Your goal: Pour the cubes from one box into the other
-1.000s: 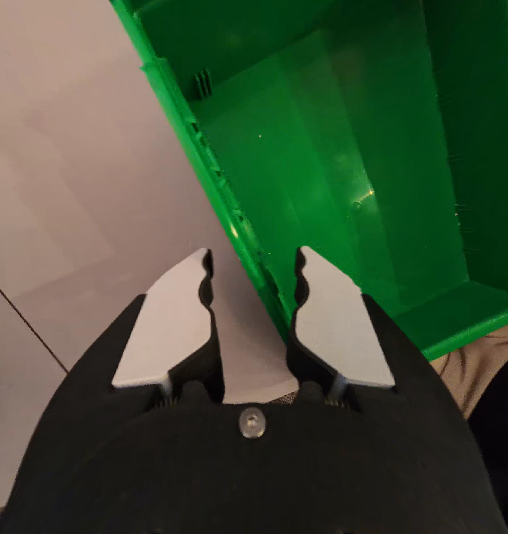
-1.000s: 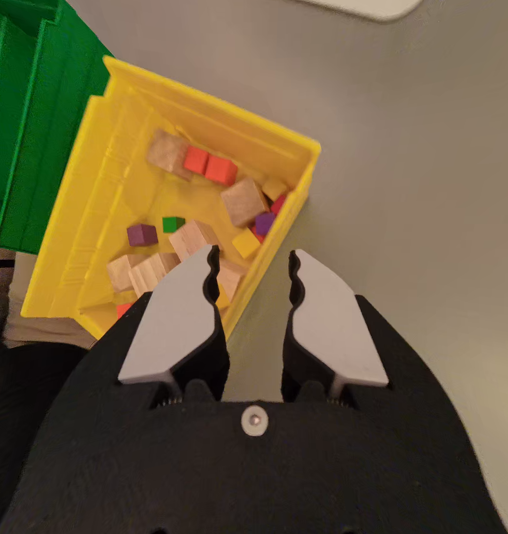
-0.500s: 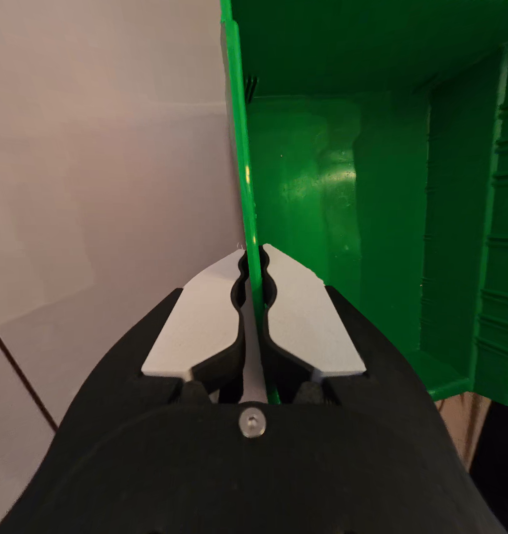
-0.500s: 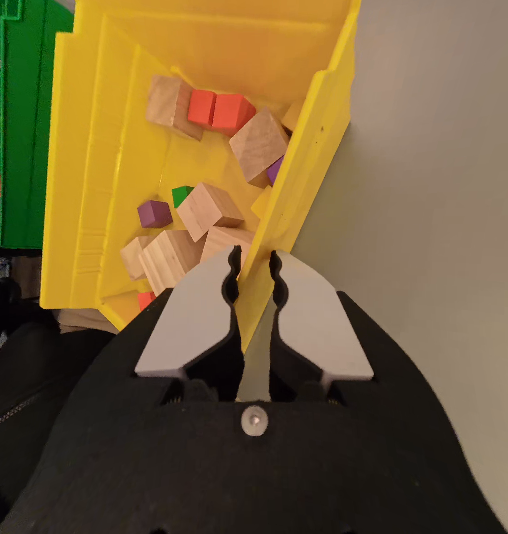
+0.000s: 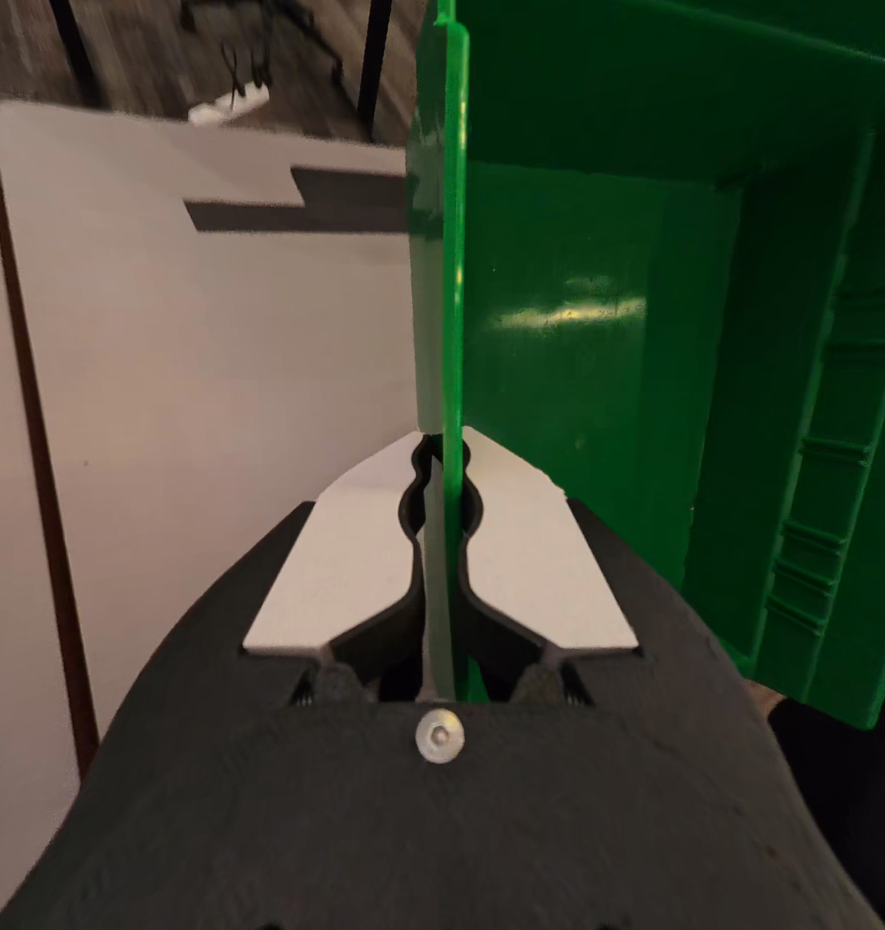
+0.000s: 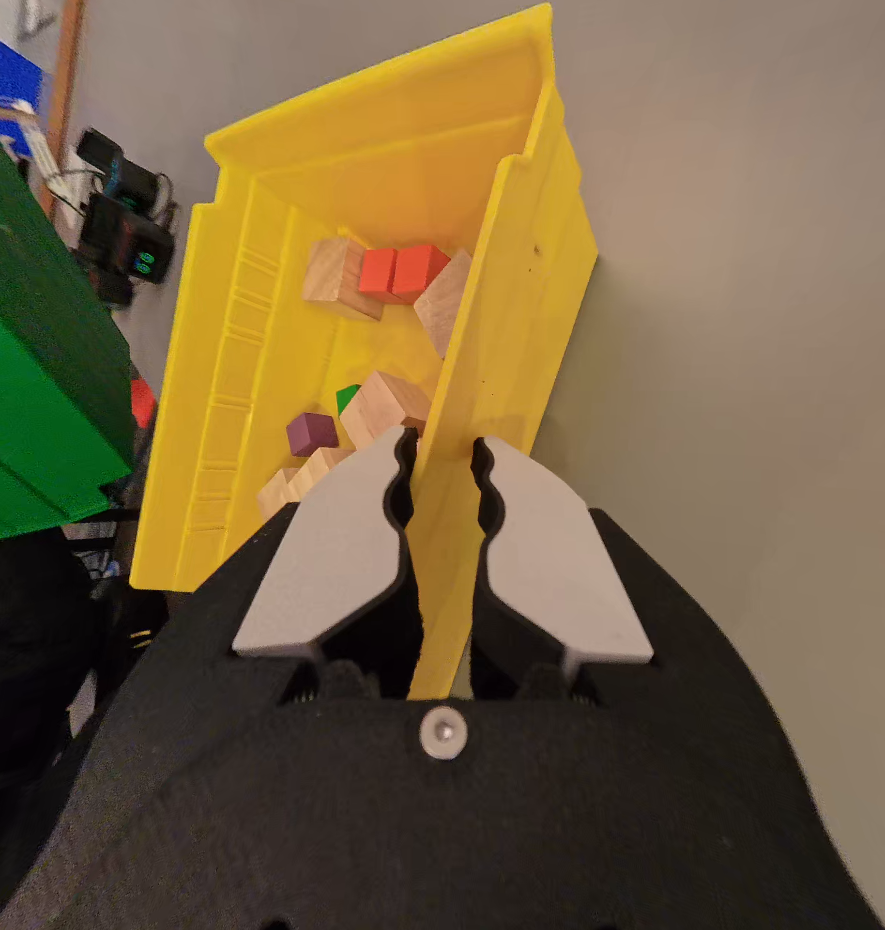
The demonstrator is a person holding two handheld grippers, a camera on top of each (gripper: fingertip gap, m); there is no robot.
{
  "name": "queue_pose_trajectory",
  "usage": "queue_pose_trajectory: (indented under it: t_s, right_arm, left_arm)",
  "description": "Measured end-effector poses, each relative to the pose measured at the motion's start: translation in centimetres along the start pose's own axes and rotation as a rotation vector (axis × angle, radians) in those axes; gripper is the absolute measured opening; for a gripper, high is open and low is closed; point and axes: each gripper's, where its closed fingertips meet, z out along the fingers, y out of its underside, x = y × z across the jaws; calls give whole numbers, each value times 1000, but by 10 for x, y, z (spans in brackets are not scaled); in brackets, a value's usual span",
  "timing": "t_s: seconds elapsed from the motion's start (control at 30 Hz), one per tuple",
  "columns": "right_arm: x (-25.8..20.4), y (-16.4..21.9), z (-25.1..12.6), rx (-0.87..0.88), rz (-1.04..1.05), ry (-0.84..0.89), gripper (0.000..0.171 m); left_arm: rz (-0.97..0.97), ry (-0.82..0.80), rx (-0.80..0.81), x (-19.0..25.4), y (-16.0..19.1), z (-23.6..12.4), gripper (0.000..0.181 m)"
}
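Observation:
In the left wrist view my left gripper is shut on the left side wall of an empty green box. The wall runs straight up between the fingers. In the right wrist view my right gripper is shut on the right side wall of a yellow box. It holds several cubes: plain wooden ones, two red ones, a purple one and a green one. The yellow box is tilted, lifted off the grey table. The green box shows at that view's left edge.
A white table top with dark strips lies left of the green box, with floor and black legs beyond. In the right wrist view, black devices with cables stand at the back left. A red cube shows between the boxes.
Both grippers closed from open onto the box walls a second ago. Since half a second ago both boxes have risen and tilted, and more of the room behind shows.

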Motion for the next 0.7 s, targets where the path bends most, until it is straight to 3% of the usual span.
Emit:
queue_pose_trajectory:
  t_s: [0.03,0.23,0.4,0.53,0.7]
  right_arm:
    - [-7,-2,9,7,-2,-15,17]
    - [-61,-17,68,50,-8,-116,22]
    - [-107,-9,100,1,27,-295,45]
    - [-109,-17,75,52,-17,-318,50]
    - [-76,-35,-1,207,-33,-298,45]
  left_arm:
    - [12,7,33,5,-9,-11,7]
    - [61,58,176,40,-43,-57,6]
    - [96,117,220,68,-58,-65,5]
    - [111,161,204,92,-64,-48,6]
    - [129,227,167,137,-69,-3,8]
